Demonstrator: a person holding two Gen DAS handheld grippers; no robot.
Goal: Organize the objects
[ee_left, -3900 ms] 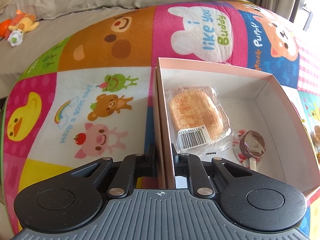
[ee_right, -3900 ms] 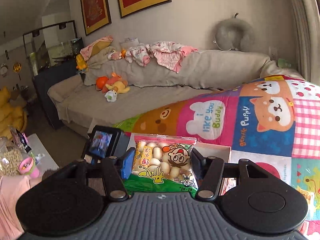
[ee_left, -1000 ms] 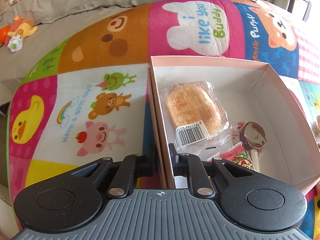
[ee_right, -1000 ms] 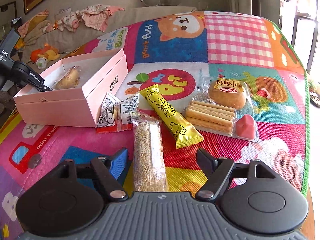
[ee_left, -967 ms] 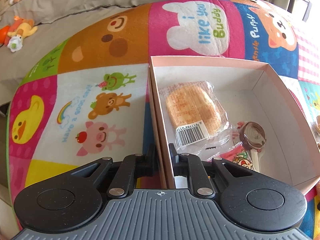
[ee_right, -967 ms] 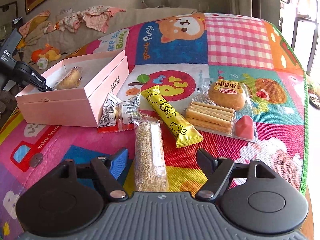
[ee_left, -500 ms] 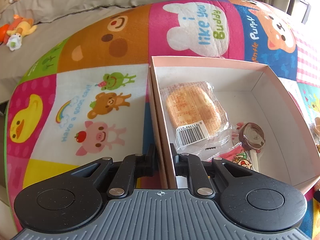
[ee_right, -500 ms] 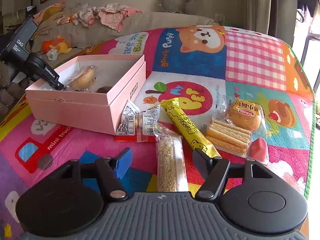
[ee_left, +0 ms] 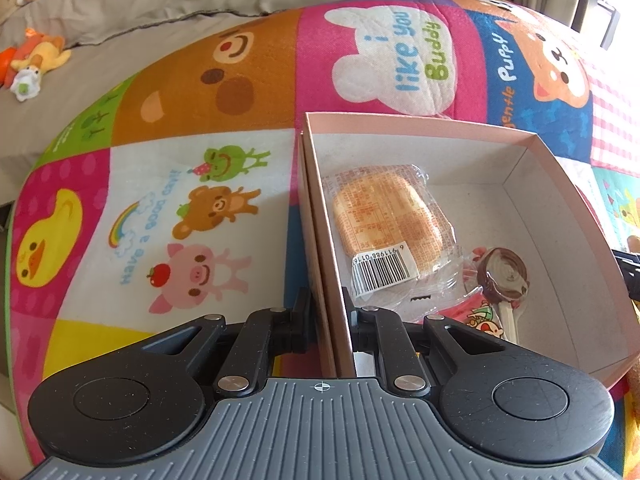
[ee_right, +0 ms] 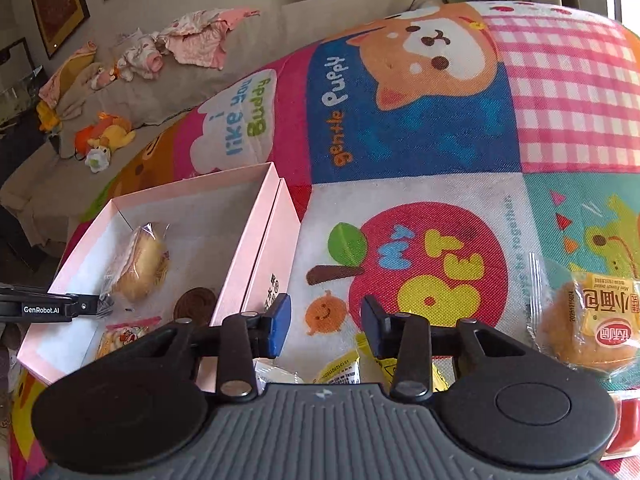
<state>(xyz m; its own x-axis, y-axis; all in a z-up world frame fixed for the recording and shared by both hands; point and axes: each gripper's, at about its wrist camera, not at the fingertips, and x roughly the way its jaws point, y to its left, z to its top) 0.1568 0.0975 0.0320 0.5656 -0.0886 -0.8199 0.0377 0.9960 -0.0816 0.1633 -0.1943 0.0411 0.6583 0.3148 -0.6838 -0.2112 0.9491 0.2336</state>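
On the cartoon-print mat [ee_right: 420, 152], toward its left edge, sits the pink box [ee_left: 560, 184], holding a wrapped bun [ee_left: 384, 216] and chocolate lollipop [ee_left: 502, 276]. Left gripper [ee_left: 327, 312]: fingers clamped on the box wall. Right gripper [ee_right: 326, 322]: fingers apart, empty, above the mat.

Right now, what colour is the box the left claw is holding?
Pale pink box, whitish inside; clearest in the right wrist view.

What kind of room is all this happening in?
Most likely a family living room: a beige sofa strewn with soft toys, framed pictures on the wall, and a cartoon play mat under the pink box.
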